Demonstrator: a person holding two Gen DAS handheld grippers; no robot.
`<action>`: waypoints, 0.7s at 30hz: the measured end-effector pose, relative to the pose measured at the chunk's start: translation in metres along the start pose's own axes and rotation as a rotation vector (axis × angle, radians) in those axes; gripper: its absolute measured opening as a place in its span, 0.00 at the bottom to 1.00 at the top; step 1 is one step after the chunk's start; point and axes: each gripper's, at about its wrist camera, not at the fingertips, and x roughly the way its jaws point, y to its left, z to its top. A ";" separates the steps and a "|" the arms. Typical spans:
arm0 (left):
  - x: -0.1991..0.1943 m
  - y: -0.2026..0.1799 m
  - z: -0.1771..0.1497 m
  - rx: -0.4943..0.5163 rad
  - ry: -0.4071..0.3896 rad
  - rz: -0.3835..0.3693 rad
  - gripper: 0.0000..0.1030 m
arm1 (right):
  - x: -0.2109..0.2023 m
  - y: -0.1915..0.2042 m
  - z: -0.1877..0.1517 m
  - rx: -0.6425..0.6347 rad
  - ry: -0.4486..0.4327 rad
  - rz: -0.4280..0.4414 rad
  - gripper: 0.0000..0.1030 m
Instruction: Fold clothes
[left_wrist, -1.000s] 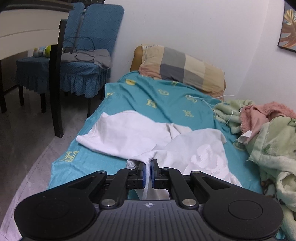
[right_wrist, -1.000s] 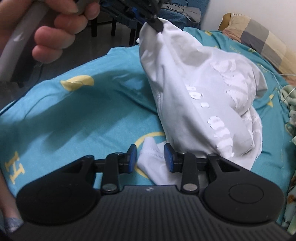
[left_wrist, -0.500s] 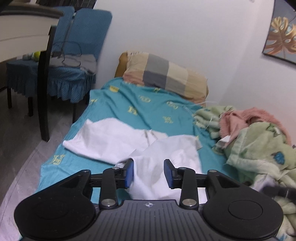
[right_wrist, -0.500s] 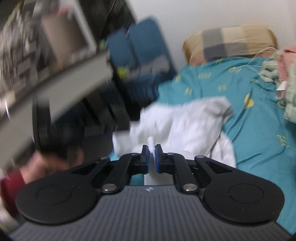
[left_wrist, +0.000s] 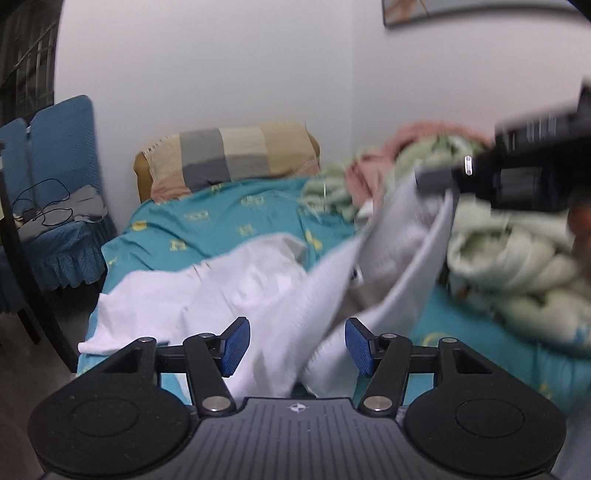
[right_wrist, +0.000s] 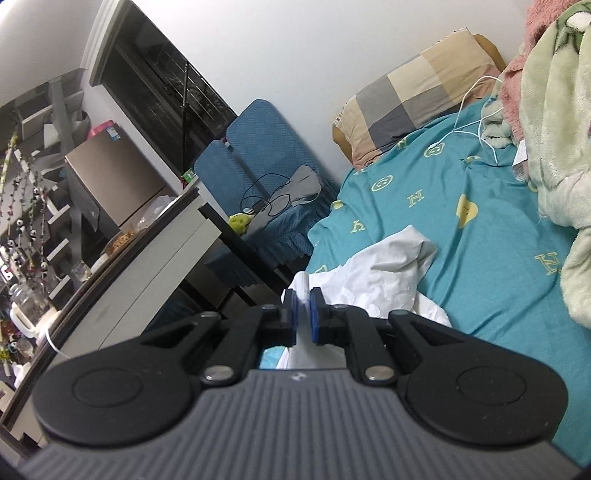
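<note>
A white garment (left_wrist: 236, 291) lies crumpled on the teal bedsheet (left_wrist: 221, 221). My left gripper (left_wrist: 291, 347) is open, its blue pads apart, with a fold of the garment running between them but not pinched. My right gripper (right_wrist: 303, 314) is shut on a white edge of the garment (right_wrist: 384, 273). In the left wrist view the right gripper (left_wrist: 517, 177) is blurred at the upper right and lifts one end of the garment up off the bed.
A checked pillow (left_wrist: 236, 155) lies at the head of the bed. A heap of green and pink blankets (left_wrist: 509, 251) fills the bed's right side. Blue chairs (right_wrist: 258, 162) and a dark-legged table (right_wrist: 162, 251) stand to the left. A white cable (right_wrist: 476, 129) lies on the sheet.
My left gripper let go of the garment and opened wide. My right gripper closed on the garment's edge and swung it up and to the right.
</note>
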 end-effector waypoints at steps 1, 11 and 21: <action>0.005 -0.003 -0.003 -0.005 0.001 0.016 0.58 | 0.000 -0.001 0.000 0.002 0.002 0.005 0.10; 0.024 0.009 -0.013 -0.096 -0.048 0.180 0.61 | 0.000 0.003 -0.005 -0.022 -0.003 0.009 0.10; 0.013 0.058 0.004 -0.306 -0.052 0.292 0.52 | 0.018 0.008 -0.019 -0.125 0.126 -0.078 0.11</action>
